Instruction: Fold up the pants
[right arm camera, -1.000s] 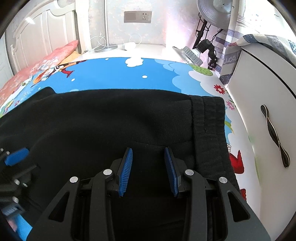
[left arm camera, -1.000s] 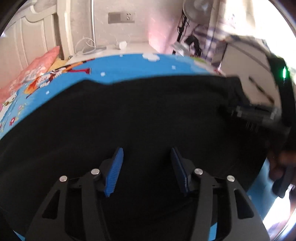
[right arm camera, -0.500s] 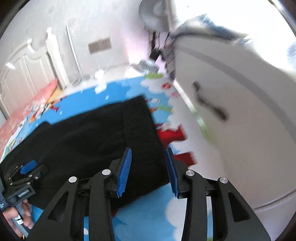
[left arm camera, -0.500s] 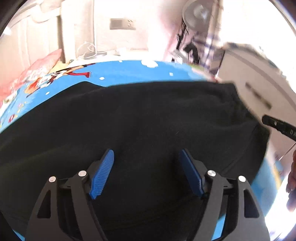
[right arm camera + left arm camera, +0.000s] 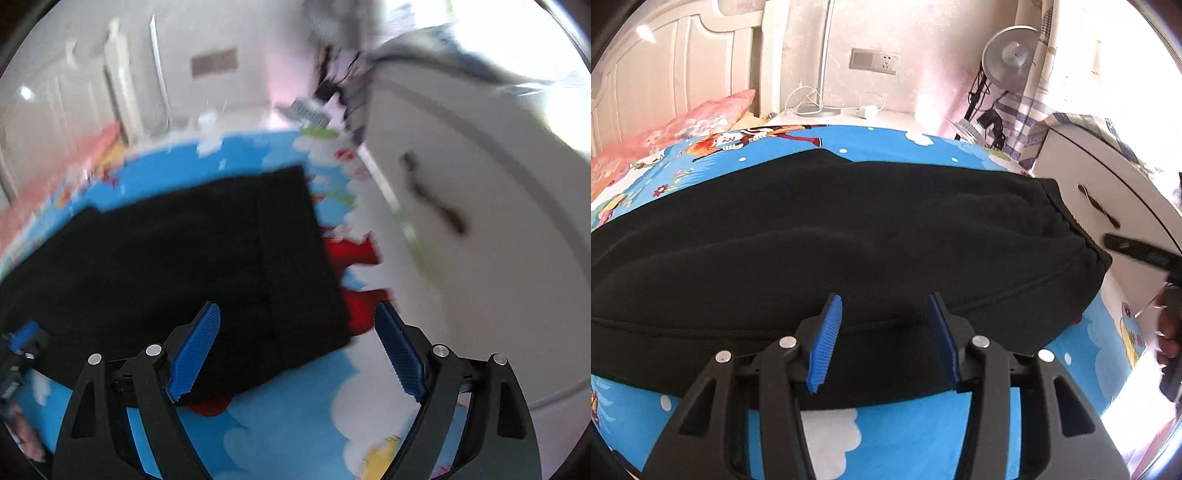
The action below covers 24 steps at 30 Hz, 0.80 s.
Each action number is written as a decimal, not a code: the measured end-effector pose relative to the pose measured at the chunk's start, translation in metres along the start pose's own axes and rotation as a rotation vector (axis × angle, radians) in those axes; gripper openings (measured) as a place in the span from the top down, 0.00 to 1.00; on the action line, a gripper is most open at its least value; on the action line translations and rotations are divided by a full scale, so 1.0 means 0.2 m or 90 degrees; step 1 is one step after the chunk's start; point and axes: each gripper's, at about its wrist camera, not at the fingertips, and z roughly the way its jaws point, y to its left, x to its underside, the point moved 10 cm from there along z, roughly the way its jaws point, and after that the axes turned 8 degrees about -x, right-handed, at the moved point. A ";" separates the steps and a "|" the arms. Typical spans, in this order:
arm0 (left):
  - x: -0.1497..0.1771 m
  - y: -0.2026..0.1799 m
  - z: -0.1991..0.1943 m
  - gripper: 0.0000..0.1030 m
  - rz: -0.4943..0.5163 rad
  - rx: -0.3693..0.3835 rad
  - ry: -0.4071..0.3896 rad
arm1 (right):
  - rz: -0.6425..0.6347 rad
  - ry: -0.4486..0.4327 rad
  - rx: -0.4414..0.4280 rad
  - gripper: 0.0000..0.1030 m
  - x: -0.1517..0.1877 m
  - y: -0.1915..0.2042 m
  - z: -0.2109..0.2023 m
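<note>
The black pants (image 5: 849, 236) lie spread across the bed, on a bright blue cartoon bedsheet (image 5: 916, 435) with white clouds and little figures printed on it. They look like thick fleecy sweatpants, folded lengthwise so one layer sits on top of the other, with a long seam running along the near edge and a gathered elastic waistband (image 5: 1067, 218) at the right end, close to the white cabinet (image 5: 1108, 192). In the right wrist view the fabric is a flat dark slab with a fairly square corner (image 5: 332, 332) near the lower middle, though that view is pretty motion-blurred. The left gripper (image 5: 884, 339) hangs over the near edge of the pants, its blue fingers (image 5: 825, 343) parted moderately with nothing between them. The right gripper (image 5: 295, 354) has its fingers spread wide, straddling the waistband corner without pinching it, as far as the blur lets anyone tell. A pink pillow (image 5: 683, 129) sits at the head of the bed on the left.
</note>
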 end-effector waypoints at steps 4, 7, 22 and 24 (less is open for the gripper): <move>0.03 0.00 0.02 0.51 0.009 0.004 0.016 | 0.024 -0.013 0.003 0.18 0.01 -0.01 0.01; 0.01 0.08 -0.03 0.50 -0.033 0.008 0.005 | 0.011 -0.015 0.019 0.15 0.01 -0.01 0.02; 0.33 2.39 -0.36 0.66 -0.553 -0.345 0.007 | 0.009 -0.084 0.022 0.09 -0.19 0.13 -0.22; 0.30 2.45 -0.42 0.65 -0.536 -0.342 -0.020 | -0.020 -0.095 -0.009 0.09 -0.24 0.25 -0.22</move>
